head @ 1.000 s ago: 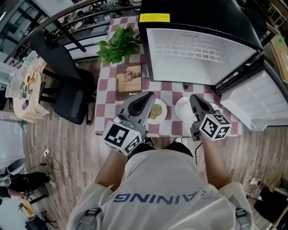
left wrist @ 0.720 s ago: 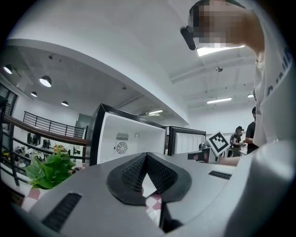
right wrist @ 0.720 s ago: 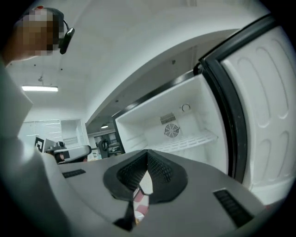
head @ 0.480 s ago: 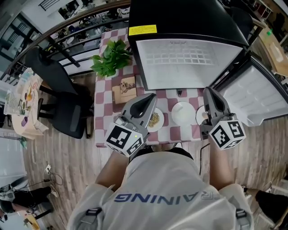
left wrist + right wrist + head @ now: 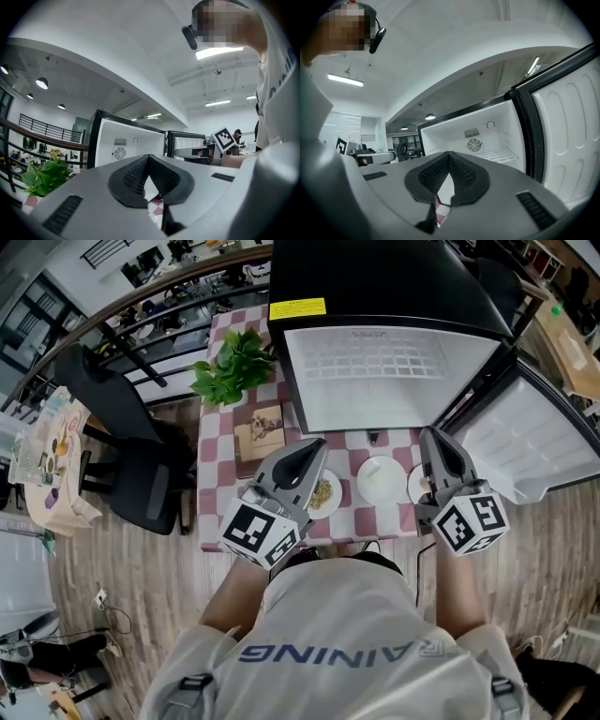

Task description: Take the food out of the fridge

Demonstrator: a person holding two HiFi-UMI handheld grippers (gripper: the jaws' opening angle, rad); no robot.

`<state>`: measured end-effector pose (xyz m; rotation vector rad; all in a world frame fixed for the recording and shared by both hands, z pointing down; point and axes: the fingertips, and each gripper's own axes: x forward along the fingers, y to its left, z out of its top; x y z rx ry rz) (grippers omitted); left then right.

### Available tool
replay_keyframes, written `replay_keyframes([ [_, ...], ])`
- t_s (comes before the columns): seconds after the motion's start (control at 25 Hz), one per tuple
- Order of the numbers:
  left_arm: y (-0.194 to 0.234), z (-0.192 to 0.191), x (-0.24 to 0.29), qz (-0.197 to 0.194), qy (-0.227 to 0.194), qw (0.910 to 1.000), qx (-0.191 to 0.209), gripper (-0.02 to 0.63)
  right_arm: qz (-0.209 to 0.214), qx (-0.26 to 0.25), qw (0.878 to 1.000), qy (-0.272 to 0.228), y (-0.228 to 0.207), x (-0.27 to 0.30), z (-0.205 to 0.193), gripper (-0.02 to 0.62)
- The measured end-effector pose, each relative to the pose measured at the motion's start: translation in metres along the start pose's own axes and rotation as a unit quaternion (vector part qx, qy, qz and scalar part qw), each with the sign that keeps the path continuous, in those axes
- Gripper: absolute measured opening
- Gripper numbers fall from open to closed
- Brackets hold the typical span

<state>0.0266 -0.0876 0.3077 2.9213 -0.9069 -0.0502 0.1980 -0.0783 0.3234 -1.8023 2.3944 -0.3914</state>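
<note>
The open fridge [image 5: 389,371] stands at the back of the checkered table [image 5: 225,451]; its white inside shows a wire shelf and no food that I can make out. On the table in front of it sit a plate of greenish grains [image 5: 324,493], a bare white plate [image 5: 382,478] and a third plate [image 5: 417,484] half hidden by my right gripper. My left gripper [image 5: 316,442] hovers above the grain plate, shut and holding nothing. My right gripper [image 5: 432,433] hangs over the table's right end, also shut and holding nothing. The fridge interior [image 5: 487,140] fills the right gripper view.
The fridge door [image 5: 539,442] swings wide open at the right. A potted plant [image 5: 234,367] and a brown box [image 5: 261,427] sit on the table's left side. A black chair [image 5: 131,437] stands left of the table on the wooden floor.
My right gripper has lifted and shifted right, from over the white plate to the table's right end. The left gripper has barely moved. Both stay shut.
</note>
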Motion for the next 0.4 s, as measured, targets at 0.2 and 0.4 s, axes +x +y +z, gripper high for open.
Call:
replay_keyframes([
  [0.2,-0.0031,0.0022,0.0006,-0.003,-0.002,1.0,0.0,0.005,0.009,-0.01,1.0,-0.002,0.0034,-0.0017,0.0016,0.02],
  [0.4,-0.0076,0.0043,0.0051,-0.01,-0.002,0.9999,0.001,0.005,0.009,-0.014,1.0,0.001,0.0037,-0.0037,0.0034,0.02],
])
